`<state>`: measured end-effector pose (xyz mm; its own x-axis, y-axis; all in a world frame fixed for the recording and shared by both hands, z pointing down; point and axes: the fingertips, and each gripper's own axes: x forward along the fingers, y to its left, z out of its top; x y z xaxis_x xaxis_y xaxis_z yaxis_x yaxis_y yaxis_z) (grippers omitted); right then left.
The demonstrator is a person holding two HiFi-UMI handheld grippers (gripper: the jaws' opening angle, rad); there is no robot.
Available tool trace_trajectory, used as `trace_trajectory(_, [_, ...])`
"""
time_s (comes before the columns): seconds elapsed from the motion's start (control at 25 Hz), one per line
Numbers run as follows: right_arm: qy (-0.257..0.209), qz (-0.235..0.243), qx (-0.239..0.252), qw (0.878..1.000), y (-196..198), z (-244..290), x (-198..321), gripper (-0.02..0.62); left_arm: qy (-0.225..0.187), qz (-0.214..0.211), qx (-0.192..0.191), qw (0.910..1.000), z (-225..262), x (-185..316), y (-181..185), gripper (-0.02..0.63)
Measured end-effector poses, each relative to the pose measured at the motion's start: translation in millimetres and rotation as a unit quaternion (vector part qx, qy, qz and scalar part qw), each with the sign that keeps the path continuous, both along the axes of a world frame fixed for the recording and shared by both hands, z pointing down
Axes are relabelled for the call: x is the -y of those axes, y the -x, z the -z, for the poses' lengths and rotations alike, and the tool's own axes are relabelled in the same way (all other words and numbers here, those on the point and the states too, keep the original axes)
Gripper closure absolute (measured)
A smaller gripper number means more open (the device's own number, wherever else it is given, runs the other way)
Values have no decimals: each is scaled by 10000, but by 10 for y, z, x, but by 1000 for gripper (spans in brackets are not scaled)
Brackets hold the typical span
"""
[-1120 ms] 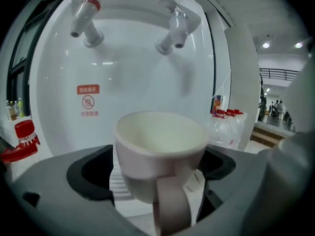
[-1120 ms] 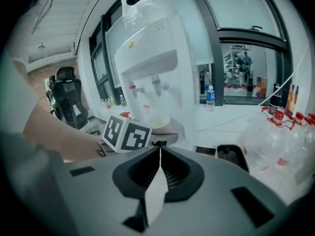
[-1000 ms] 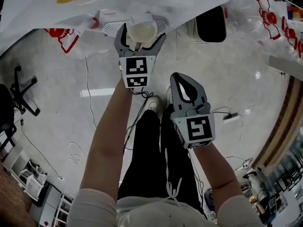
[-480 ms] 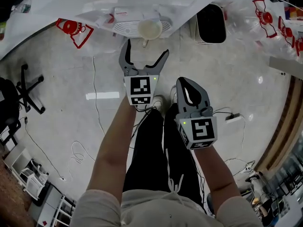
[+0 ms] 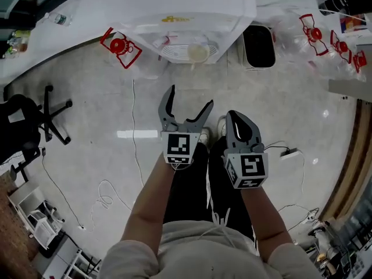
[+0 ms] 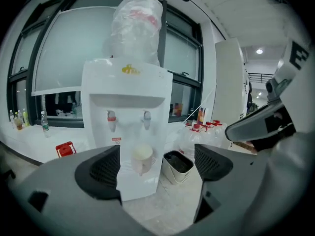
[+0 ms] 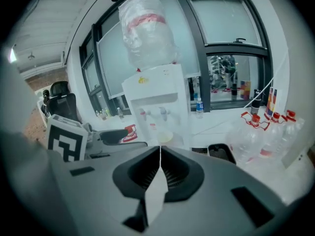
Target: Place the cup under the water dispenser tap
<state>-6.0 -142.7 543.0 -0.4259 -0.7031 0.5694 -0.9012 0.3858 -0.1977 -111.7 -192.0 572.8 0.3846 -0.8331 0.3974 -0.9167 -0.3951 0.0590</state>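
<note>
With the cup (image 5: 197, 53) seated under the water dispenser (image 5: 192, 10), the left hand-held gripper (image 5: 189, 96) spread empty and the right hand-held gripper (image 5: 238, 118) pressed together, water could be spilled if the cup is misaligned.

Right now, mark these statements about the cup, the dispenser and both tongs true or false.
1. The cup stands on the tray of the water dispenser, below the taps. True.
2. The left tongs grip the cup. False: they are open, empty and well clear of it.
3. The right tongs are shut with nothing between them. True.
4. The dark bin sits on top of the dispenser. False: it stands on the floor beside the dispenser.
</note>
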Motion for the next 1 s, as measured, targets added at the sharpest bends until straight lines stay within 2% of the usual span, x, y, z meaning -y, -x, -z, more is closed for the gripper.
trace_trajectory(0.04, [-18,-47,-9,10000,-33,80,6,566,17,36,-29,10000,99,-47,-10,127])
trace_trajectory(0.08, [-36,-89,-8,10000,-75,162,28,566,-2,118,-57,9999,215,-74,-15,183])
trace_trajectory(0.16, [-82,-149,16,9999,-153,341,103,566,-158,310,-104,9993,493,-73,-20,334])
trace_trajectory(0.28, [-279,-172,20,9995,-169,675,218,566,-376,343,-150,9986,891,-19,-22,396])
trace_trajectory(0.44, [-746,-132,-13,9971,-155,1176,348,566,-678,279,-288,9969,1481,39,-63,534])
trace_trajectory(0.68, [-1253,-269,131,9917,-147,1987,444,566,-1177,303,-712,9900,2544,-54,-2,580])
trace_trajectory(0.84, [-1616,-328,142,9862,-147,2396,488,566,-1399,83,-1005,9850,3001,-47,-13,588])
trace_trajectory(1.0, [-1903,-280,158,9812,-157,2748,429,566,-1585,-46,-1060,9816,3385,-89,-20,588])
